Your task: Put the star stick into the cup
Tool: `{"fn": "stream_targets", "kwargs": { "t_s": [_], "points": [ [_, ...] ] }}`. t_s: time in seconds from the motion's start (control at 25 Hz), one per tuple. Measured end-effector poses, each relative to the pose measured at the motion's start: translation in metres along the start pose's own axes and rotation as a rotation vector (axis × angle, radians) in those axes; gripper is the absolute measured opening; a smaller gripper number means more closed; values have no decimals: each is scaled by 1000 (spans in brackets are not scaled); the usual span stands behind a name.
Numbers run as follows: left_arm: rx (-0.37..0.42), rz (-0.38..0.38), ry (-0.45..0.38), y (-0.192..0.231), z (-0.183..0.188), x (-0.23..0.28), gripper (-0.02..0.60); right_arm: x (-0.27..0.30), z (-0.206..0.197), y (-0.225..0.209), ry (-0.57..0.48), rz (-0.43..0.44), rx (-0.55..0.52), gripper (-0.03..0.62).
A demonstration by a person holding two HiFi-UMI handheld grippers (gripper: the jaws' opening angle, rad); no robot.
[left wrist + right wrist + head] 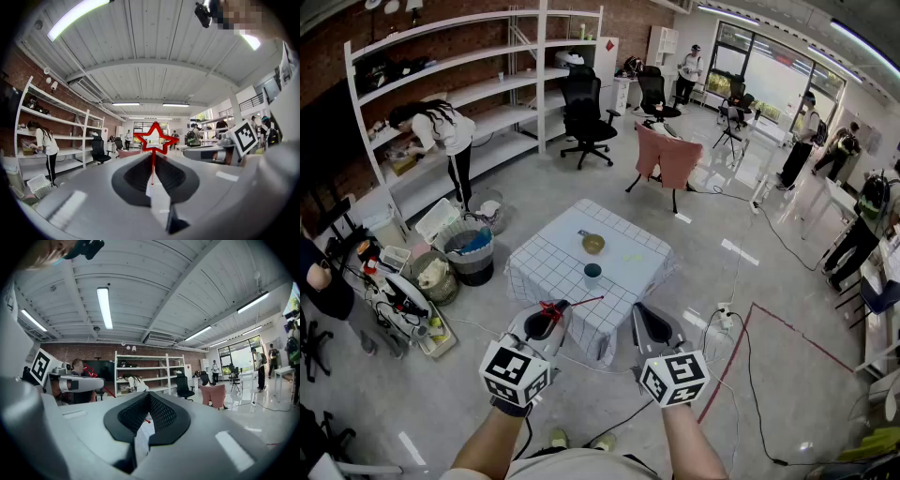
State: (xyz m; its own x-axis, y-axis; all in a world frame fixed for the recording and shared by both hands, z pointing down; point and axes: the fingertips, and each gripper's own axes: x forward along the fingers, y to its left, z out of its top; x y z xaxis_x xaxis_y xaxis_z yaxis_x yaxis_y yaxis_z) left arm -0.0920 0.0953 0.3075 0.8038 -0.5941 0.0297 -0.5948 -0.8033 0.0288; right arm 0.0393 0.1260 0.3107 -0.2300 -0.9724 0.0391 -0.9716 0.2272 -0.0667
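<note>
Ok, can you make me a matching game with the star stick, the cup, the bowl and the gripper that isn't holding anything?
Things:
1 star stick
2 cup
3 bowl
4 right gripper

Places or states:
A on the table, beyond the cup
B jaws shut, nothing in them
C clamped in the left gripper
D on the table, in front of the bowl

Pairs: 1-C, 2-D, 3-A, 4-B

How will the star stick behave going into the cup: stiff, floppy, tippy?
Probably light and a bit whippy: the star stick has a thin shaft and hollow star outline. The left gripper clamps only that narrow shaft, so it may pivot. In the cup it would likely lean on the rim.
</note>
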Motion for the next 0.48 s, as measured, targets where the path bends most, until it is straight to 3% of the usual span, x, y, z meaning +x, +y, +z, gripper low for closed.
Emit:
{"fn": "stream_targets", "kwargs": {
  "t_s": [0.48],
  "points": [
    [3,16,-3,-12,-2,16,23,-3,10,-14,-2,0,-52,11]
  ]
}}
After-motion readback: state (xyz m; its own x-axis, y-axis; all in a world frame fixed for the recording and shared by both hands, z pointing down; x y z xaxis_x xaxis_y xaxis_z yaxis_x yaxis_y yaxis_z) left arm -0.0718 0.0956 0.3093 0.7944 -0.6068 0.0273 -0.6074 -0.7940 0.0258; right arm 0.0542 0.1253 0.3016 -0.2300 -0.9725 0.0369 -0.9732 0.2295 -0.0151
